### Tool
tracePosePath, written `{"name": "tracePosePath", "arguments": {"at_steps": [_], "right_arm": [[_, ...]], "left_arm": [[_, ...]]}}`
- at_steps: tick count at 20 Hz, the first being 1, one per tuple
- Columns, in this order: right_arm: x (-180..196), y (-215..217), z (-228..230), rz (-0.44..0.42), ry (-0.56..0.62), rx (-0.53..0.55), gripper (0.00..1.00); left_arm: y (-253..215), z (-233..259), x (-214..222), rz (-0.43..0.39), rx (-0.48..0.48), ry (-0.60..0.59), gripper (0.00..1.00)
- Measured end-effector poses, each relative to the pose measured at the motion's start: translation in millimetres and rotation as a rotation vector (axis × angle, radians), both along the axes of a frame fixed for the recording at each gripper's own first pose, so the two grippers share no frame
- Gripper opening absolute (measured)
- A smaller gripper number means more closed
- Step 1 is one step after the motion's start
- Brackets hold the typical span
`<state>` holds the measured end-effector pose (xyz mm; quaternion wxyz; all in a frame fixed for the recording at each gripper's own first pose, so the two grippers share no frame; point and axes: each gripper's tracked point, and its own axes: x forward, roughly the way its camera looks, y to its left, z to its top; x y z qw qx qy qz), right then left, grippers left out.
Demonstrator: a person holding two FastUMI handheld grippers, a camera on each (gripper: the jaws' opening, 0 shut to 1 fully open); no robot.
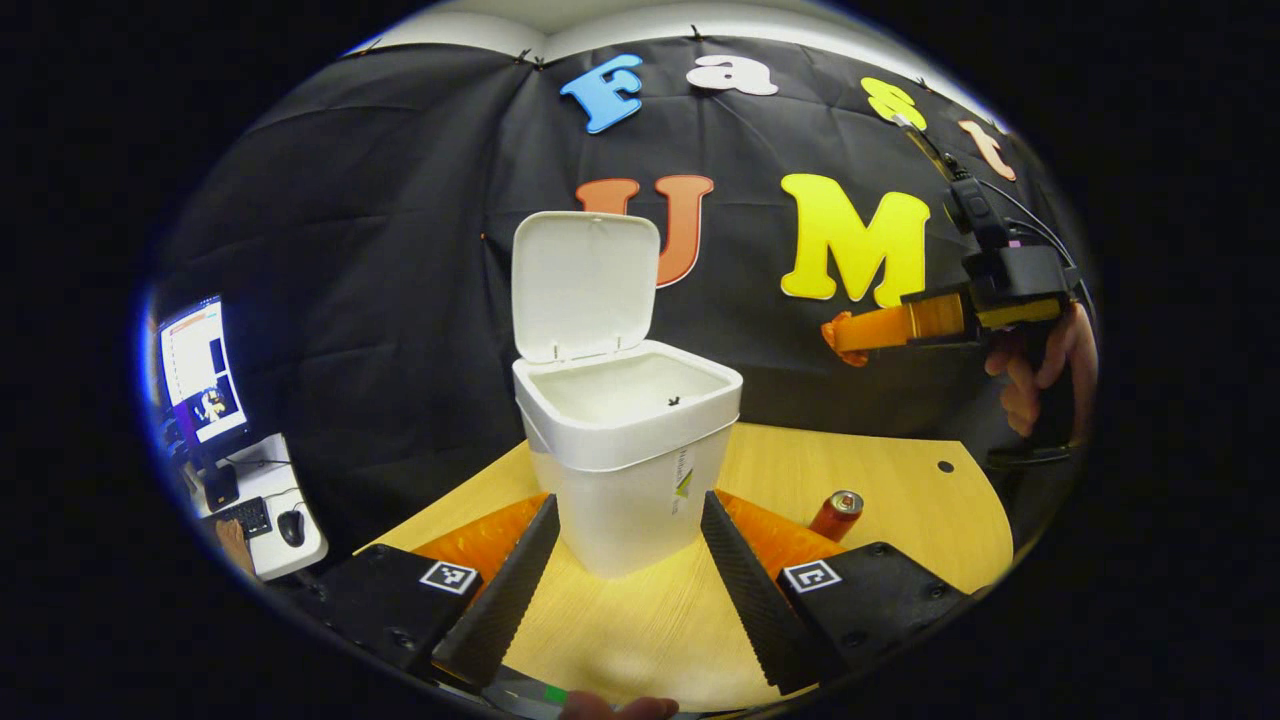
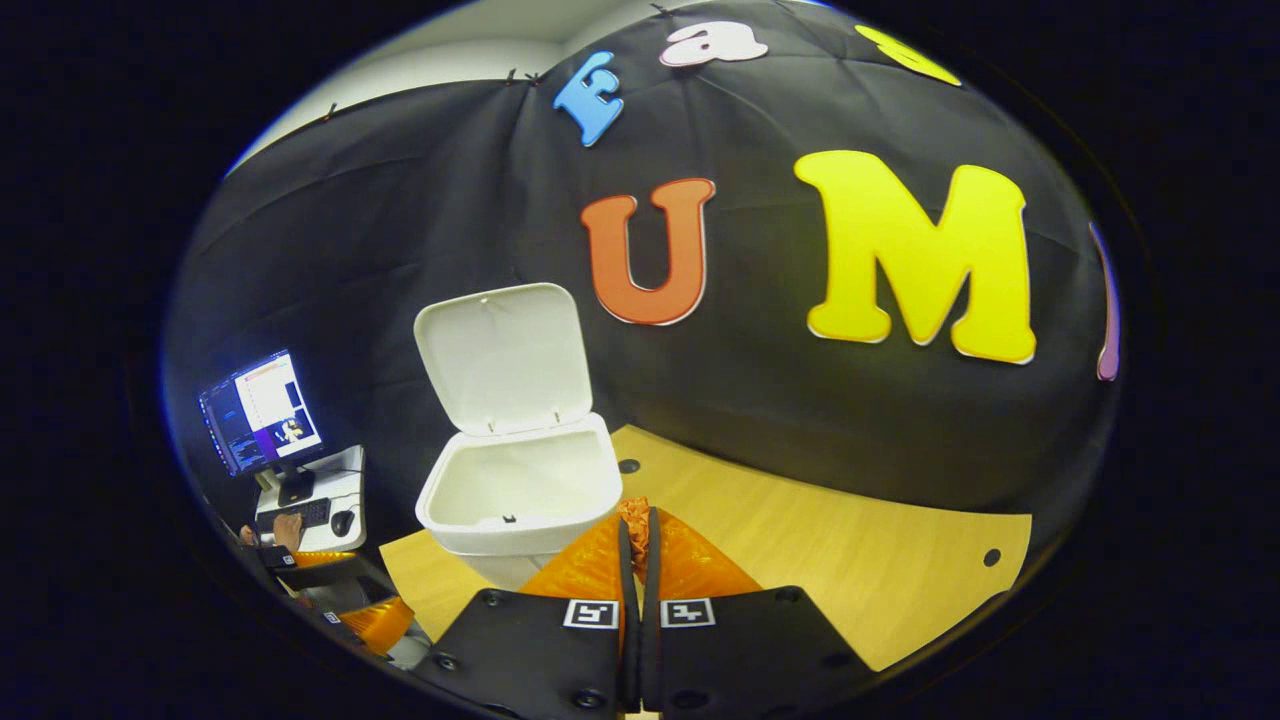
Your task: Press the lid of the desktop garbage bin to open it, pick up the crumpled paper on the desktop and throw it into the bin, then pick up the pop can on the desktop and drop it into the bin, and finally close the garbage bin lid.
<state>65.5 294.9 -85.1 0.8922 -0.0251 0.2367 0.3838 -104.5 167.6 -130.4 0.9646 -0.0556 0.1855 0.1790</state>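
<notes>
While your left gripper (image 1: 625, 560) stands wide open and empty around the bin (image 1: 628, 440), lid (image 1: 583, 285) raised, your right gripper (image 2: 637, 530) is closed on nothing; pop can (image 1: 836, 515) partly hidden behind a finger.

- Base of the white plastic desktop bin (image 2: 517, 500) hidden behind the right gripper's (image 2: 637, 530) fingers in the right gripper view.
- Lower end of the red metal pop can (image 1: 836, 515) covered by the left gripper's (image 1: 628, 570) finger.
- Monitor screen (image 1: 200, 370) too small to make out.
</notes>
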Motion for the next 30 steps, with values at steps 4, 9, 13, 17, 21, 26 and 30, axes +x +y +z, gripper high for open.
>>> {"name": "tracePosePath", "arguments": {"at_steps": [4,9,13,17,21,26,30], "right_arm": [[-10,62,-15,0.082,0.009,-0.025,0.01],[-12,112,-44,0.127,0.02,-0.067,0.01],[-6,123,-63,0.133,-0.018,-0.123,0.05],[-3,129,-71,0.133,-0.029,-0.142,0.14],[2,129,-76,0.131,-0.033,-0.152,0.26],[4,128,-68,0.123,-0.048,-0.13,0.43],[5,122,-53,0.111,-0.063,-0.093,0.64]], "left_arm": [[27,-2,-24,0.078,0.019,0.022,0.95],[46,-8,-43,0.127,0.036,0.035,0.95],[53,-13,-56,0.151,0.036,0.052,0.95],[57,-15,-62,0.171,0.041,0.056,0.95],[57,-17,-61,0.169,0.037,0.057,0.95],[53,-15,-51,0.141,0.051,0.049,0.95],[44,-9,-40,0.096,0.062,0.03,0.95]]}}
